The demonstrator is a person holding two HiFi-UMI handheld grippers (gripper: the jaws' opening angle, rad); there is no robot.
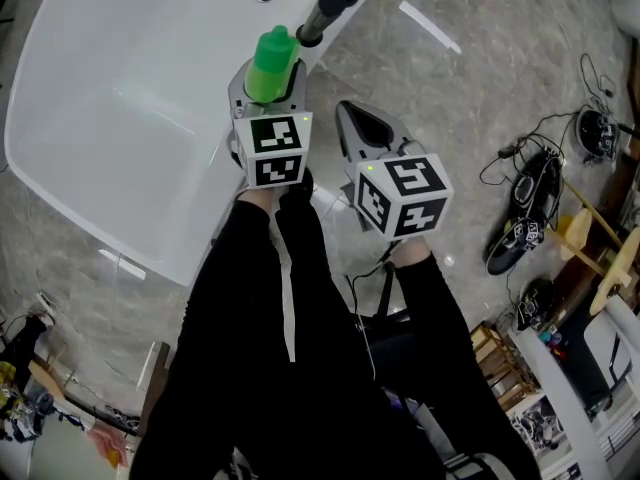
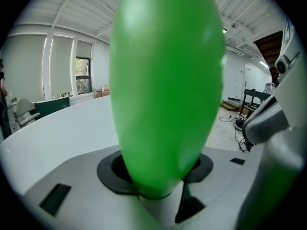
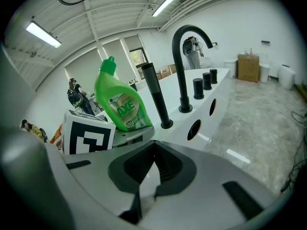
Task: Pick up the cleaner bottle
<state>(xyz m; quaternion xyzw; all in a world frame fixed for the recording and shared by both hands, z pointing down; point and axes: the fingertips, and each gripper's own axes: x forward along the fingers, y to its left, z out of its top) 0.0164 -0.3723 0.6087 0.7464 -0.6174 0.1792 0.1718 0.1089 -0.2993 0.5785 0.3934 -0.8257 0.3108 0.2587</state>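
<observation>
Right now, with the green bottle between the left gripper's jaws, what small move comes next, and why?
Probably lift the left gripper straight up. Its pads seem to press both sides of the cleaner bottle, and the black hand shower stands close beside it on the bathtub rim, so straight up avoids a knock.

Head view looks steeply down on bottle (image 1: pixel 272 63) and tub (image 1: pixel 120 98); left gripper view sits right against that bottle, green filling it; right gripper view catches it from alongside, farther off
</observation>
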